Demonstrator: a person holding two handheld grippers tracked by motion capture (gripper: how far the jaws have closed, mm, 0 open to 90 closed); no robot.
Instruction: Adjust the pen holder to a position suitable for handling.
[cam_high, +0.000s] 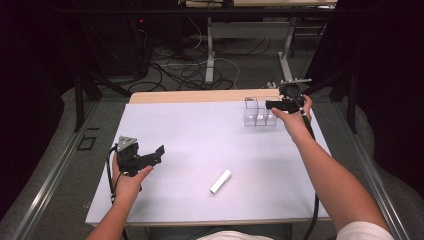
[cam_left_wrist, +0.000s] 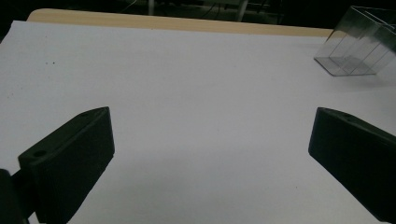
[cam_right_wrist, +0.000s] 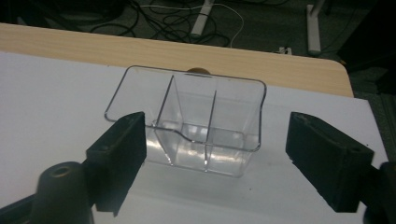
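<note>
A clear plastic organizer with inner dividers stands empty at the back right of the white sheet. My right gripper is open just to its right. In the right gripper view the organizer sits between and just beyond the spread jaws of this gripper, and I cannot tell whether they touch it. A white tube lies on the sheet near the front centre. My left gripper is held open at the front left, with nothing between its jaws. From there the organizer shows far off.
The wooden table edge runs along the back of the sheet. Beyond it are a floor with cables and metal table legs. A rail borders the left side.
</note>
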